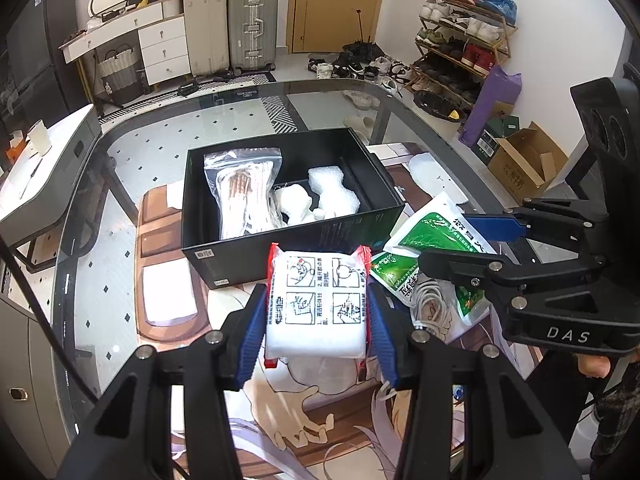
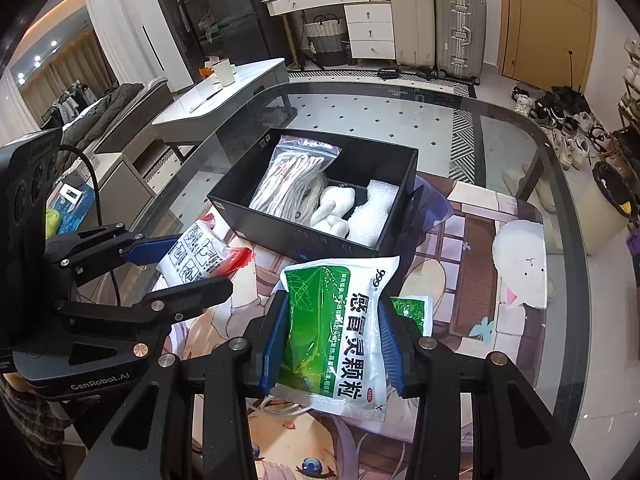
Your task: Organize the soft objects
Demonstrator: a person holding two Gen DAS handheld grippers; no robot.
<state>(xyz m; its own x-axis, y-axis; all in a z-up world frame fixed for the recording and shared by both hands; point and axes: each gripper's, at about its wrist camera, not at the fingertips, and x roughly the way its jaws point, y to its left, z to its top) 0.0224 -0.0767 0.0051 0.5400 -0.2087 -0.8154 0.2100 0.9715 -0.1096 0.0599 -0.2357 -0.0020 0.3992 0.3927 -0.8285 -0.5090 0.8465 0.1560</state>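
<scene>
Left hand-held gripper (image 1: pixel 318 312) clamps white pack (image 1: pixel 318 306); right hand-held gripper (image 2: pixel 334 338) clamps green sachet (image 2: pixel 340 332).

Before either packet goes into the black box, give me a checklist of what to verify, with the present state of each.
1. Left gripper clamped on the white packet with red ends: ok, both blue pads press its sides.
2. Right gripper clamped on the green and white sachet: ok, pinched between both pads.
3. Black box open on top: ok, no lid on it.
4. Free room in the box: cannot tell; the zip bag of cords, the white plush toy and the foam wrap already cover much of the floor.
5. Nothing trailing from the sachet: cannot tell; a white cable lies just beneath it.
6. Second green sachet left on the mat: ok, untouched.
</scene>
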